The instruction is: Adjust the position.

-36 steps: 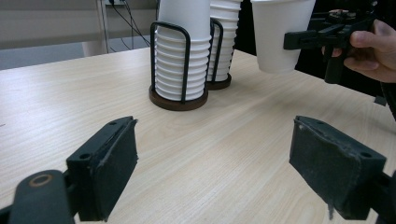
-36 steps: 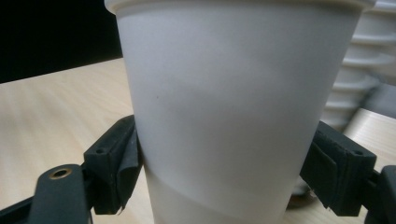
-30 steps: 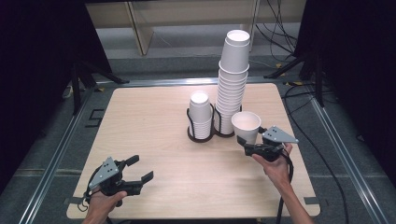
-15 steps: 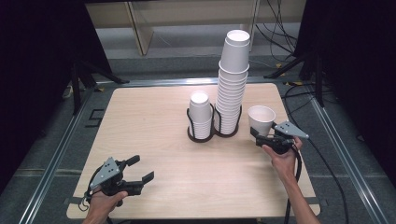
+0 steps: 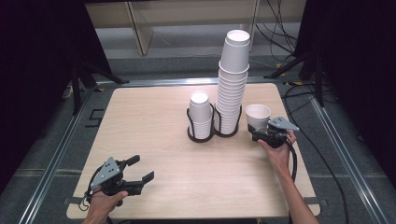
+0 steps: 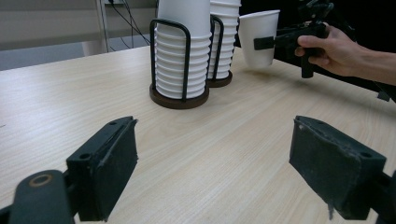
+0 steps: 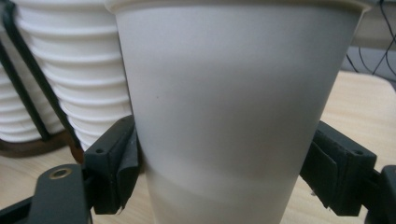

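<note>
My right gripper is shut on a white paper cup, upright, just right of the tall stack of cups. In the right gripper view the cup stands between both pads. From the left gripper view, the cup hangs close over the table, and I cannot tell whether it touches. A shorter stack stands beside the tall one in a black wire holder. My left gripper rests at the near left corner, open, with nothing between its jaws.
The wooden table has a metal frame around it. Its right edge is close behind my right hand. A cable trails from the right gripper toward the near edge. Dark floor with cables lies beyond the back.
My right hand has carried the cup to the right, from in front of the tall stack to its right side. The left gripper has stayed where it was.
</note>
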`<move>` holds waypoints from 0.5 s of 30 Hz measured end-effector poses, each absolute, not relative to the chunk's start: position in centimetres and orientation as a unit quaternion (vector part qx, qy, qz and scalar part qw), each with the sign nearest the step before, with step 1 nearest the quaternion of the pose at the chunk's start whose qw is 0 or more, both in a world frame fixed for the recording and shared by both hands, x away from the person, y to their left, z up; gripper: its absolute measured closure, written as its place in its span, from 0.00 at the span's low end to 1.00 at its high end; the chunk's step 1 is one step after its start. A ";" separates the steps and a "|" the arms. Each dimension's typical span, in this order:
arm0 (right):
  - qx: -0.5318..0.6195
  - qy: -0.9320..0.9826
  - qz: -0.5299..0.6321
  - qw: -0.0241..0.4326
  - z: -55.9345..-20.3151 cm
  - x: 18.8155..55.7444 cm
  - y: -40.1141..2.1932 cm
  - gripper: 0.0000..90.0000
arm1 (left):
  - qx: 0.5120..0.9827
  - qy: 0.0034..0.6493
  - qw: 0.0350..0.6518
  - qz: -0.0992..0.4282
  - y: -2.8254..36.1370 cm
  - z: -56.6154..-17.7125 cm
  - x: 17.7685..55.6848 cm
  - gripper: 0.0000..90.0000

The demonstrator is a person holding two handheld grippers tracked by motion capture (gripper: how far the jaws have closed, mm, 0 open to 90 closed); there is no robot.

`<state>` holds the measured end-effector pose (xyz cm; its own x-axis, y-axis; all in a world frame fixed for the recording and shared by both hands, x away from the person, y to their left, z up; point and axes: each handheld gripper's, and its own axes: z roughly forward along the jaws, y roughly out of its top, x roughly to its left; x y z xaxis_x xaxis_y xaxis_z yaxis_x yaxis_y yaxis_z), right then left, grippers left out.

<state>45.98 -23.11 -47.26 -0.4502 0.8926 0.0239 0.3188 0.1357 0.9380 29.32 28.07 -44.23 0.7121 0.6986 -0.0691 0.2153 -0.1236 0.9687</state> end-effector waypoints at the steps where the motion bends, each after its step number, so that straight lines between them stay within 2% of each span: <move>1: 0.435 0.694 0.489 0.300 -47.5 46.2 -23.2 0.23 | 0.716 0.316 0.588 0.205 28.0 -44.3 29.4 0.16; 15: 0.466 0.692 0.468 0.292 -47.9 46.4 -24.2 0.23 | 0.721 0.315 0.581 0.209 28.0 -44.2 29.2 0.16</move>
<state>46.36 -24.19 -47.92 -0.3960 0.9177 0.0312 0.3715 0.1291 0.9194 29.24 27.95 -44.20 0.7144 0.6967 -0.0652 0.2117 -0.1264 0.9691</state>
